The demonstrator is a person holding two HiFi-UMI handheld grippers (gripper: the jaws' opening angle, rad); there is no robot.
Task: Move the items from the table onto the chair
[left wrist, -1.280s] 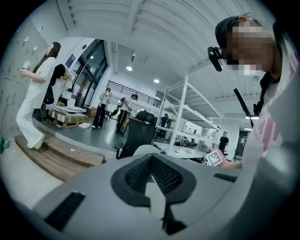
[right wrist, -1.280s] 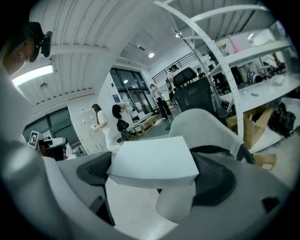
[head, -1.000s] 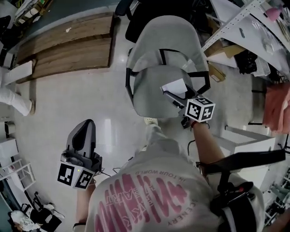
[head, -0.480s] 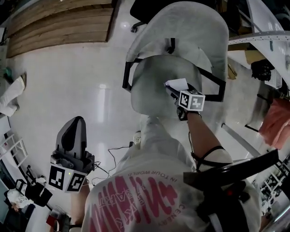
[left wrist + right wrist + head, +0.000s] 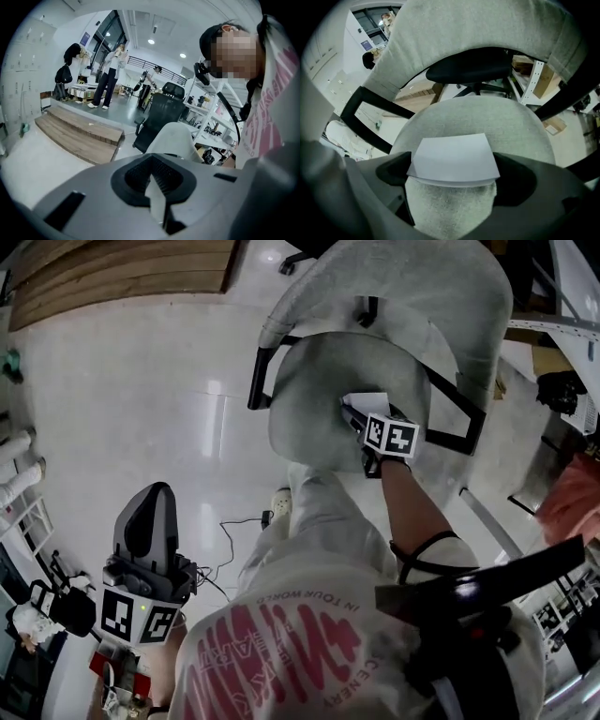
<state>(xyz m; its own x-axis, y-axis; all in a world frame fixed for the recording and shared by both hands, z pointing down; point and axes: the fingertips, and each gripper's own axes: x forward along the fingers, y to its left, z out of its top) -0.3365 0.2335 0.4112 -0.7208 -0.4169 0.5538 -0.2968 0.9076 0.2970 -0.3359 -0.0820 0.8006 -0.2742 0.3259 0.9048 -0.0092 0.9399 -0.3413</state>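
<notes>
Rough grey cloth chair point(image 5: 309, 413), smooth matt white paper point(image 5: 452, 158), glossy pale floor point(image 5: 141, 409)

Two claws, the left claw point(image 5: 157, 498) and right claw point(image 5: 349, 412), one grey chair point(image 5: 307, 401), one white pad point(image 5: 452, 158).

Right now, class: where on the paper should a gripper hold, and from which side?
Its near end, coming from the front of the seat, as the right gripper does. The paper is thin, folded and level, so its far end hangs free over the seat.
</notes>
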